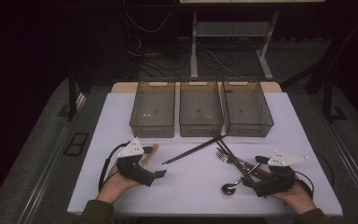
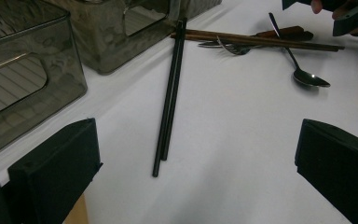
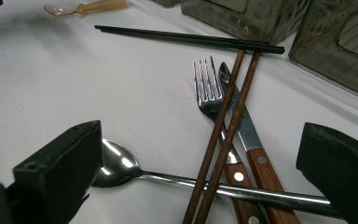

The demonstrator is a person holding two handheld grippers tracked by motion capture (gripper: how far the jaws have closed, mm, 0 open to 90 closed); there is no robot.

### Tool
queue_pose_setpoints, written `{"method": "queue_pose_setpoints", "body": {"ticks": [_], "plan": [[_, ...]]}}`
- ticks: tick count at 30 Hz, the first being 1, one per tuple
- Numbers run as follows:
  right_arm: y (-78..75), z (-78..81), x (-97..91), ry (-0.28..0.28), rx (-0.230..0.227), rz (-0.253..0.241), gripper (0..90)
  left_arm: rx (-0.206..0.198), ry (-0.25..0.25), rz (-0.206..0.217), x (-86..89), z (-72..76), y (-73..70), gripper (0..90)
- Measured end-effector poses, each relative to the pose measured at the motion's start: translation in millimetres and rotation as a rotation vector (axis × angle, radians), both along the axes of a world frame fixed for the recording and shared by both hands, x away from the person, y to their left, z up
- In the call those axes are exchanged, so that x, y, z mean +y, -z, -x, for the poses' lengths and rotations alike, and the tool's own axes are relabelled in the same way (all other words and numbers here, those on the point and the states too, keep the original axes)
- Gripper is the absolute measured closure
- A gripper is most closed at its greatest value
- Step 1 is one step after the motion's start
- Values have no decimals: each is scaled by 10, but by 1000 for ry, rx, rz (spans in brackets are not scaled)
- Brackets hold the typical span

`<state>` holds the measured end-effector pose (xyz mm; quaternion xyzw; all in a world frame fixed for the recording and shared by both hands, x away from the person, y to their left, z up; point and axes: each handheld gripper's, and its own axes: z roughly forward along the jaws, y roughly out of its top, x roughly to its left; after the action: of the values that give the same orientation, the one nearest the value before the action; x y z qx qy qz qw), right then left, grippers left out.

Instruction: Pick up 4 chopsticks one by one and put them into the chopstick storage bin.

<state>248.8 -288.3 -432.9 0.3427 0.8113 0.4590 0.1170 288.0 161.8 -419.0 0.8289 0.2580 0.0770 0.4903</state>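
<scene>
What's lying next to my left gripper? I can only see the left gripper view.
Observer: A small spoon with a pale handle lies just beyond the left gripper, whose jaws are open.
Operator: How many bins are at the back?
Observer: Three smoky bins stand in a row.
Operator: What's under the brown chopsticks besides the fork?
Observer: A wooden-handled knife lies beside the fork, both under the brown chopsticks.

A white table [image 1: 121, 116] stands on grey carpet [image 1: 37, 154] in a dark room; beyond its far edge, a white desk frame [image 1: 228, 32] (cables [image 1: 144, 23] trailing beside it).
</scene>
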Motion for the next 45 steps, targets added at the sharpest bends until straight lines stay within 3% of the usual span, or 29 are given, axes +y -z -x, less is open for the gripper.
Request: {"method": "queue_pose_setpoints", "body": {"ticks": [25,37,45], "plan": [[-17,-5,-19,2,6,-15,8,-14,23,-29,-232,-88,-4,78],[-36,-28,-32,8,37,-28,8,-19,-1,2,-265,-159,-39,146],[-44,-19,-35,14,18,-23,8,-13,-13,2,-334,-239,-39,213]]}}
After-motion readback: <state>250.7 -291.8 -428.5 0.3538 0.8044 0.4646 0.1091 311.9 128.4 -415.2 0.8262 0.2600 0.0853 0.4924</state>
